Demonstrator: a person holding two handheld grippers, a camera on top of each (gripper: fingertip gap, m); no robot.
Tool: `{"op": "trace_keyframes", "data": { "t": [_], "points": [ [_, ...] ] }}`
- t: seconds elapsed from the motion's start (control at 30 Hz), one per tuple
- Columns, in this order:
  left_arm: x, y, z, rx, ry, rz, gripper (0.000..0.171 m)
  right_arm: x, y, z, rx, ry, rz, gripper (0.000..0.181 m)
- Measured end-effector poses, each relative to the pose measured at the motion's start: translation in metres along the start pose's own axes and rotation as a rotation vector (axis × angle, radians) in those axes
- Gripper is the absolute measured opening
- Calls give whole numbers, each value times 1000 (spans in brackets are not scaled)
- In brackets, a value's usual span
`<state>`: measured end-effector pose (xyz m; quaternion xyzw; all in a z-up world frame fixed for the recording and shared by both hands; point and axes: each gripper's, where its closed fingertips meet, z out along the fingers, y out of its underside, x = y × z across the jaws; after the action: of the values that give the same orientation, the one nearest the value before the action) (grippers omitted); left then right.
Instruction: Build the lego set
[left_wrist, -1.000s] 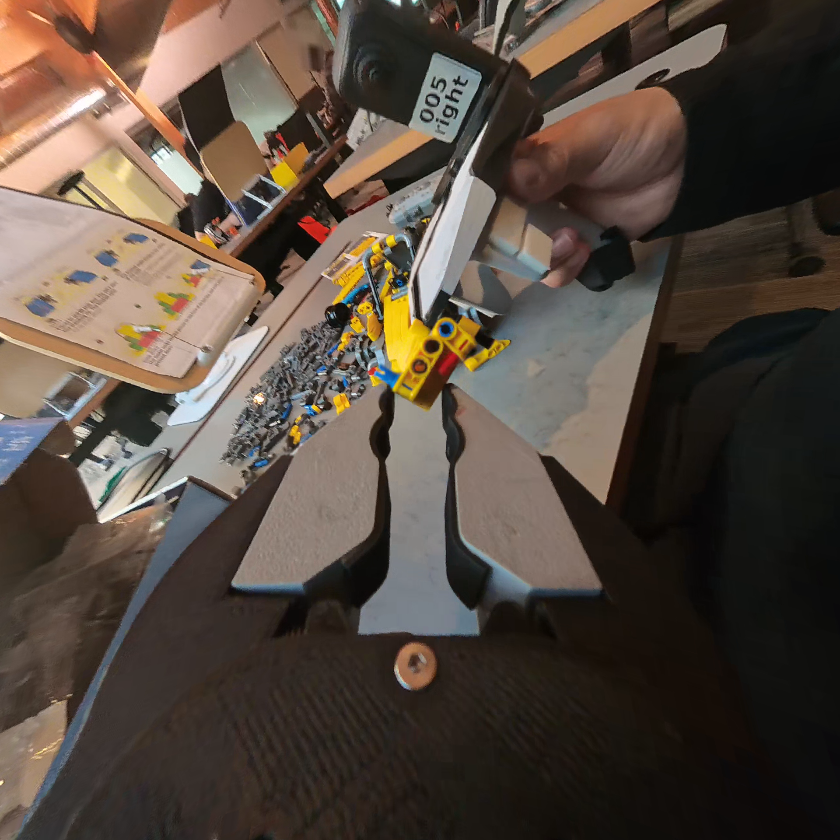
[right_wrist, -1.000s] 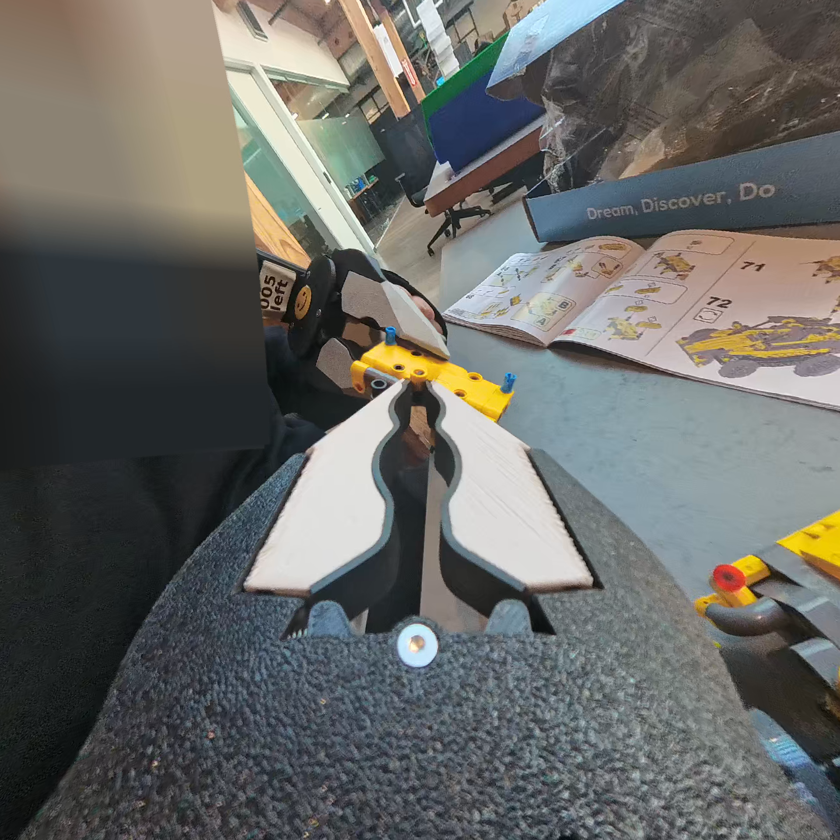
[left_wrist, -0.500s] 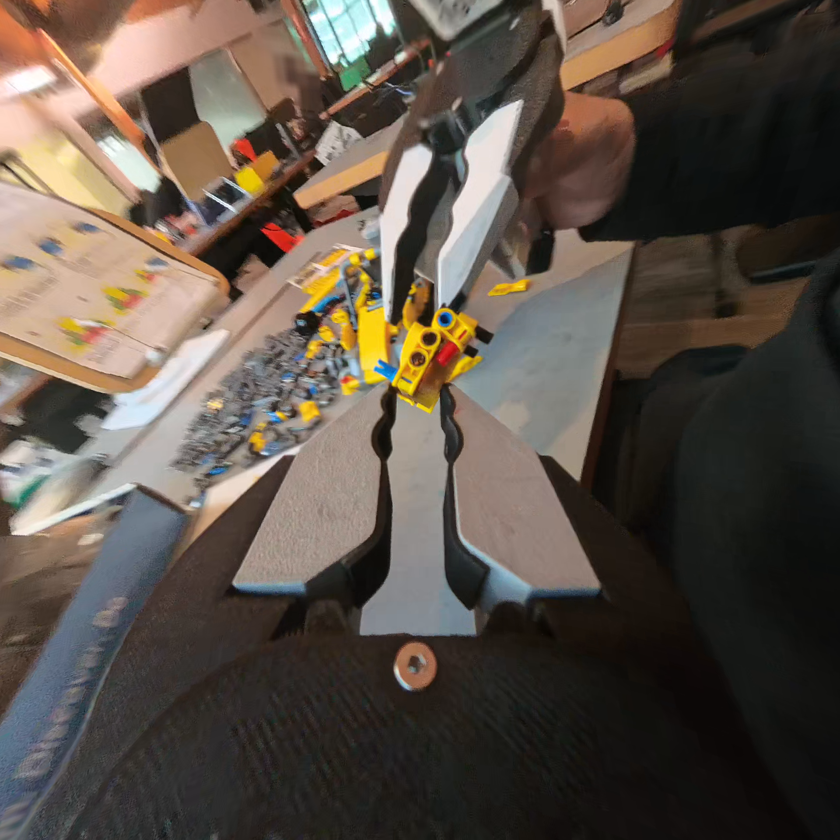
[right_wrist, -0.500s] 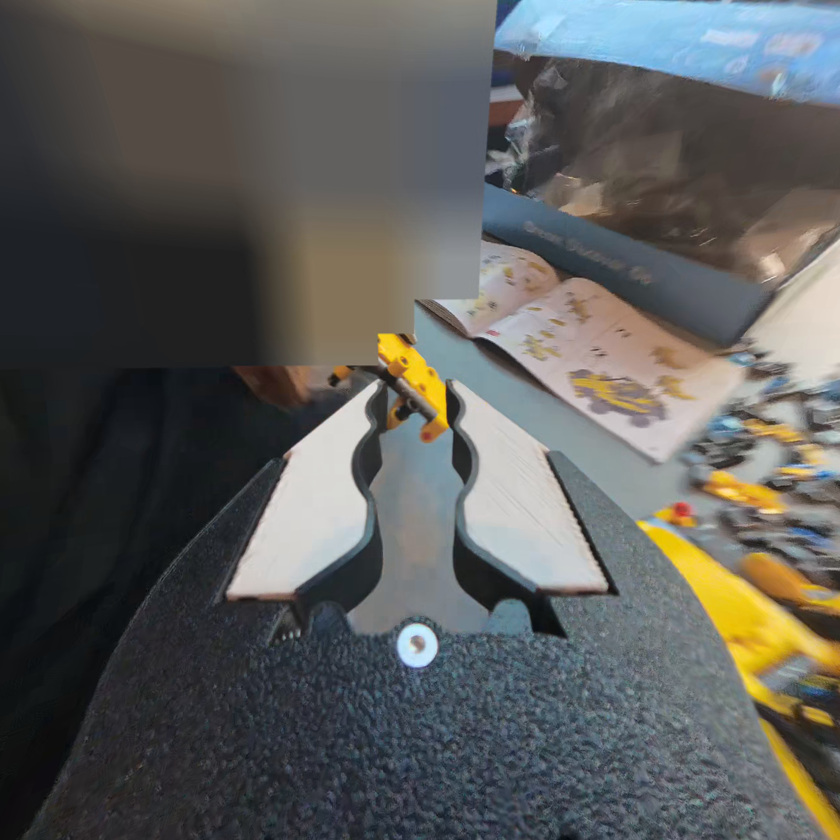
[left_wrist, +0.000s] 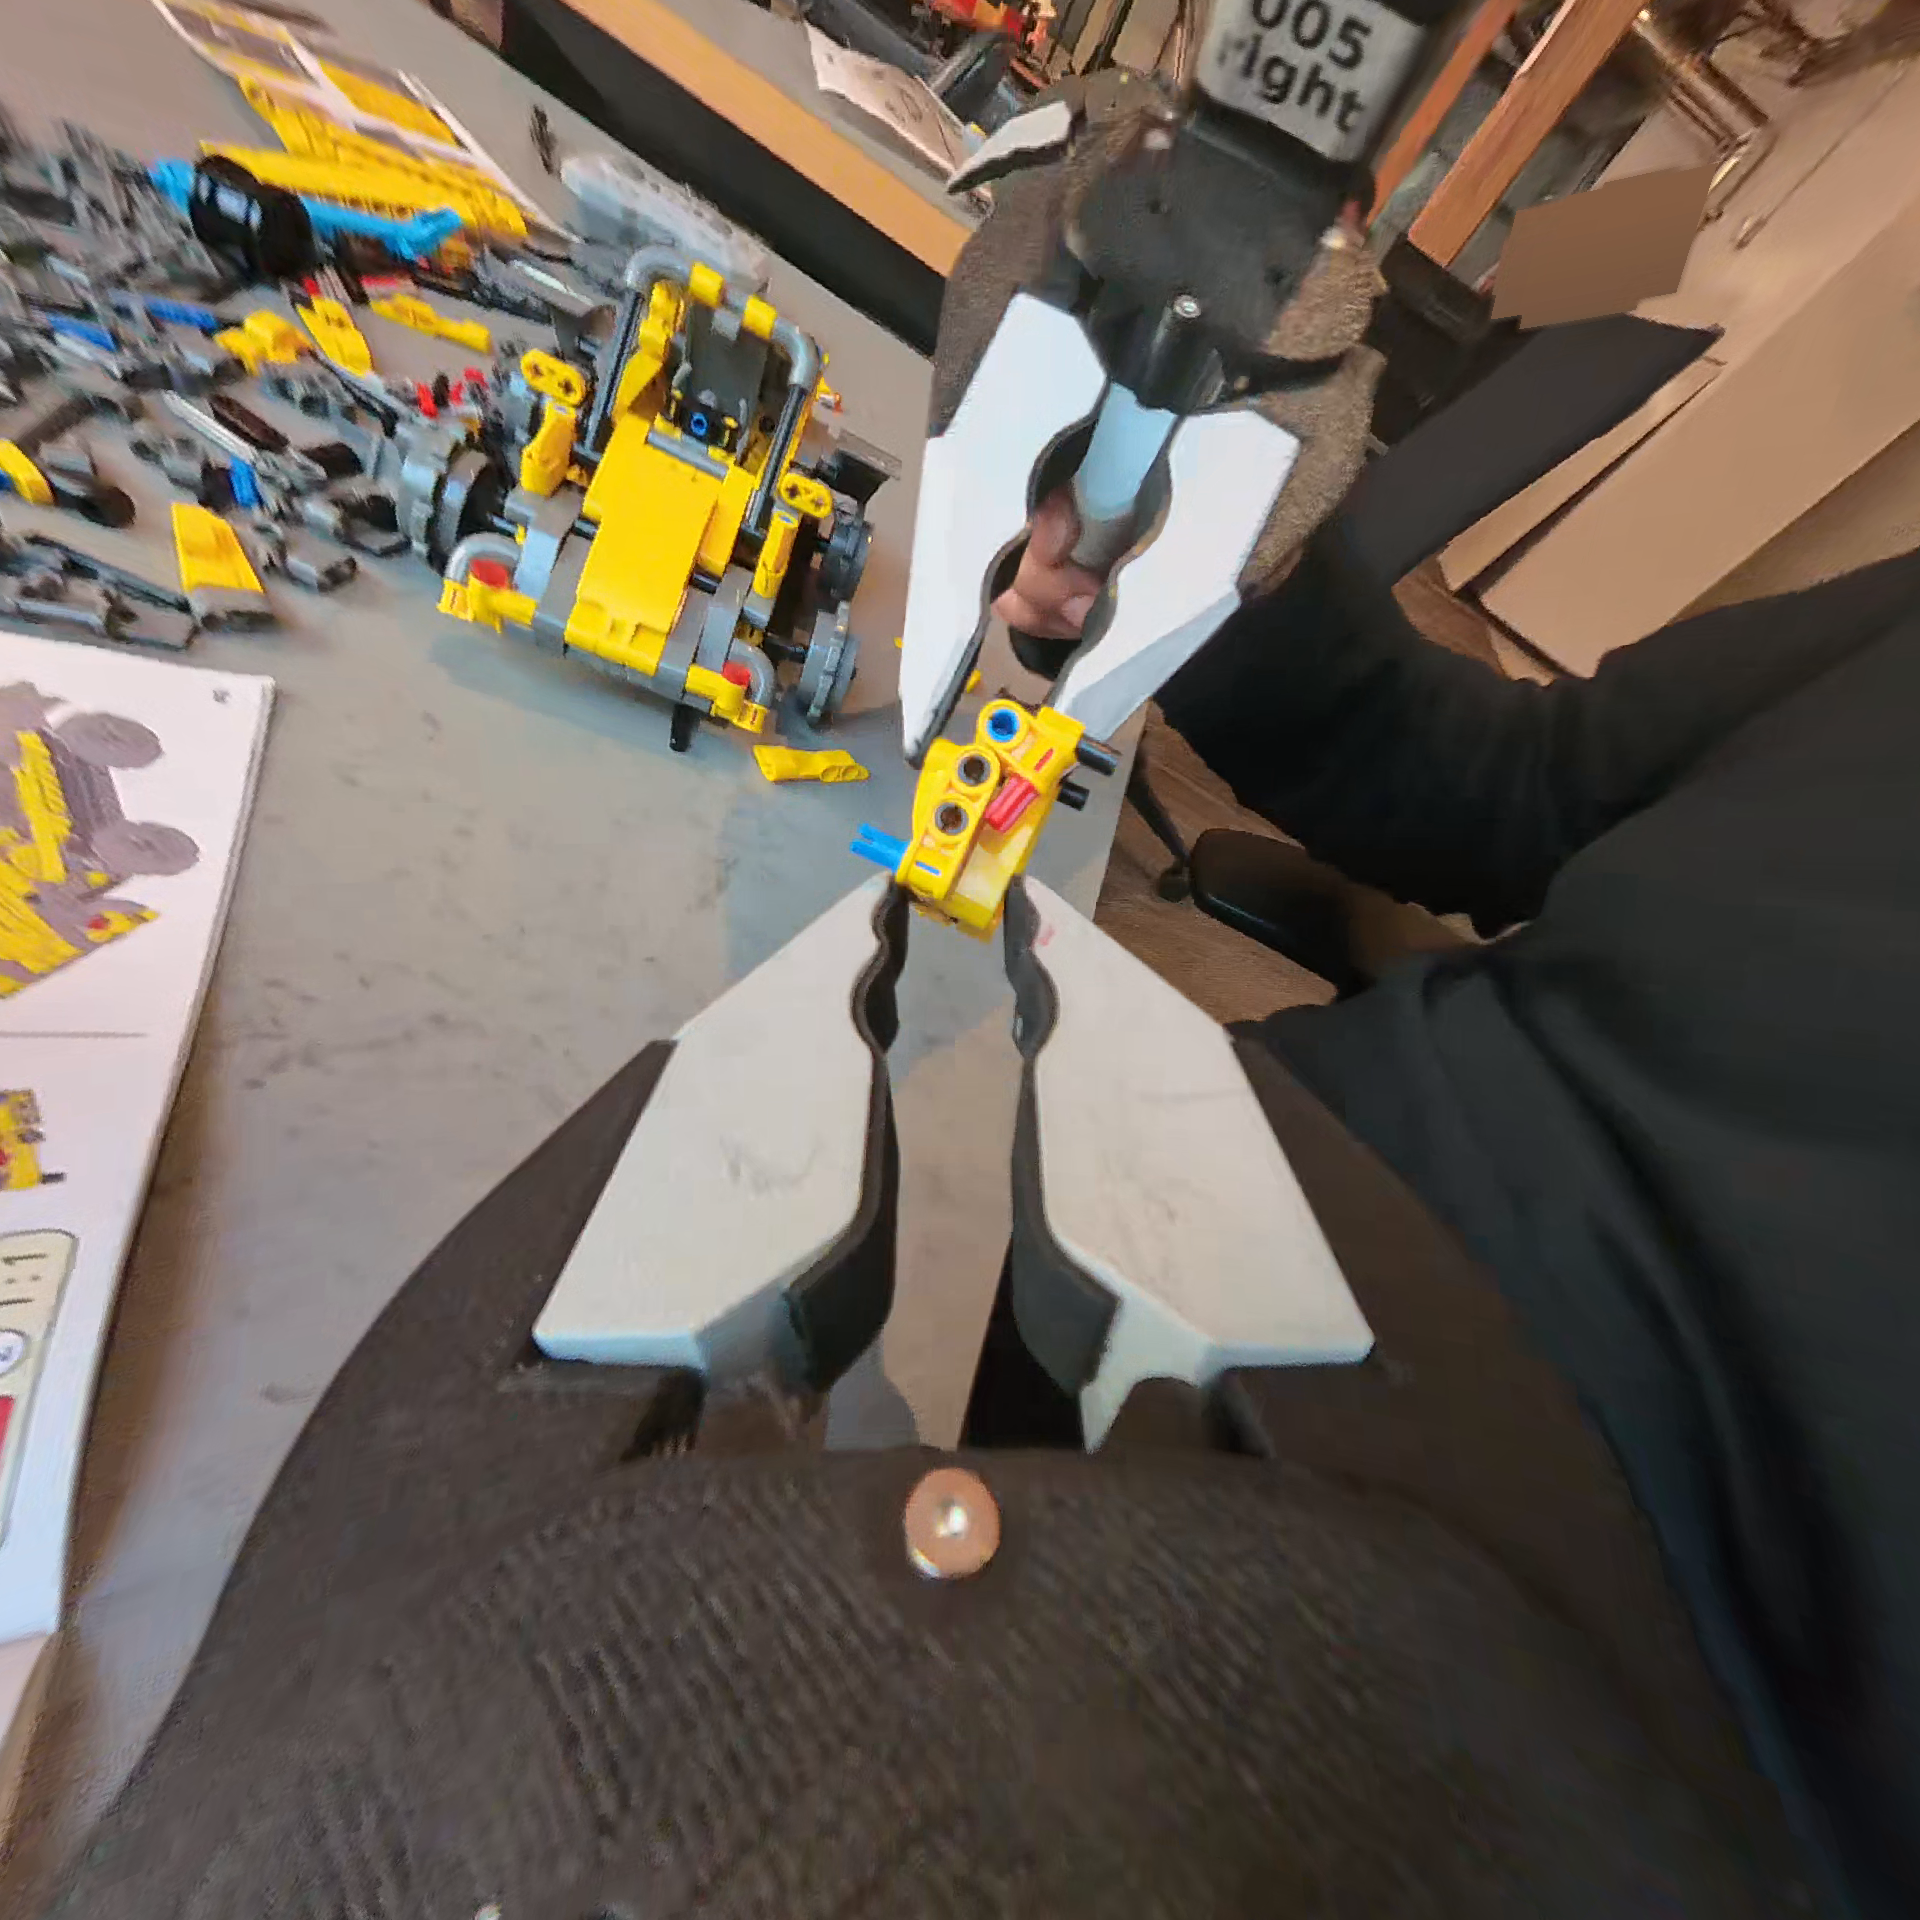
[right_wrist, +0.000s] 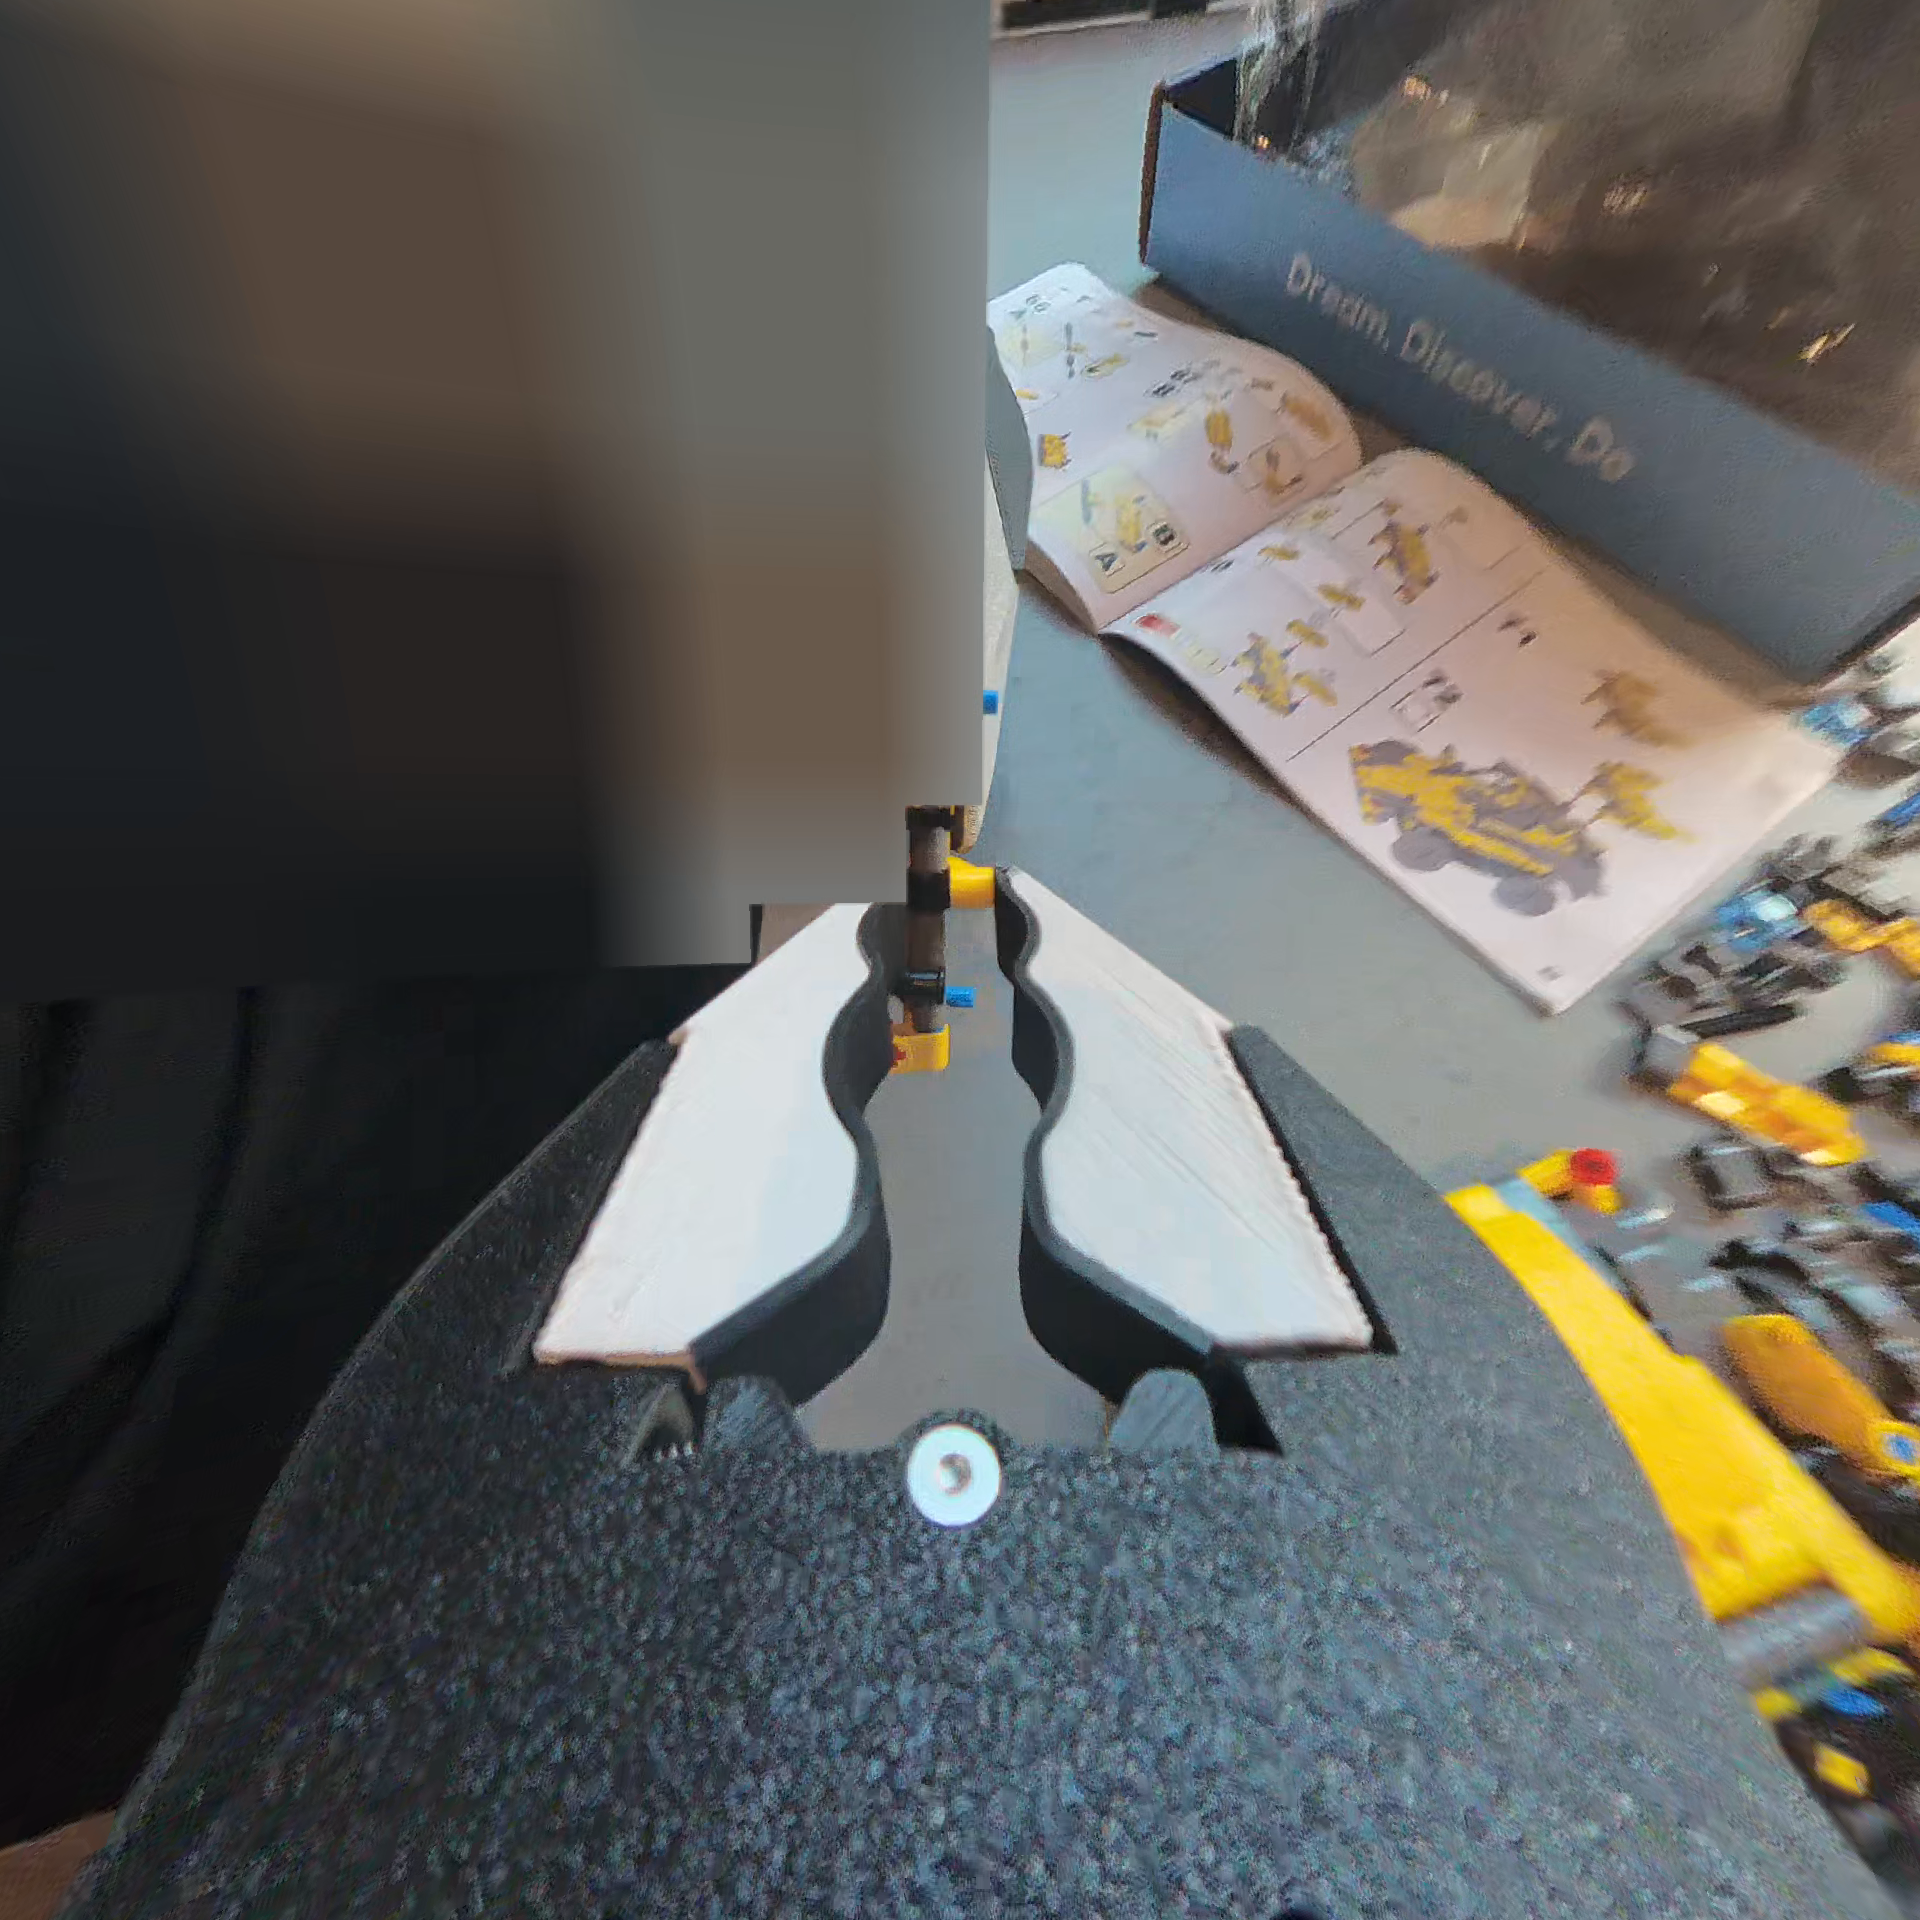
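Observation:
My left gripper is shut on a small yellow brick assembly with blue, red and black pins, held above the grey table's near edge. My right gripper points down at it from above, jaws open, its fingertips on either side of the assembly's top. In the right wrist view the right gripper is open, and the assembly shows edge-on between the fingers, close to the right finger. I cannot tell whether they touch. A blurred patch hides the left gripper there.
A half-built yellow and grey vehicle model stands on the table, with loose parts spread behind it. An open instruction booklet lies by a dark blue box. A person's black sleeve fills the right. Left and right tips are no more than a few centimetres apart.
My left gripper has turned towards the table, still holding the assembly. My right gripper has swung round above it, tips down, and its jaws have widened.

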<state>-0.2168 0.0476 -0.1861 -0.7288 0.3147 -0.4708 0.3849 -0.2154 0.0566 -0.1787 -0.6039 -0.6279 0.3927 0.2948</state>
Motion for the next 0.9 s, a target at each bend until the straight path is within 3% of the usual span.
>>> {"op": "trace_keyframes", "data": {
  "t": [0.13, 0.3, 0.9],
  "points": [
    [-3, 4, 2, -19, 76, -165, 15, 2, 5, 1, 22, -153, 262, 16],
    [-4, 4, 2, 14, 181, -368, 15, 4, 5, 1, 58, -259, 431, 15],
    [-7, 3, -1, 32, 197, -403, 15, 8, 1, -1, 107, -288, 521, 13]
  ]
}}
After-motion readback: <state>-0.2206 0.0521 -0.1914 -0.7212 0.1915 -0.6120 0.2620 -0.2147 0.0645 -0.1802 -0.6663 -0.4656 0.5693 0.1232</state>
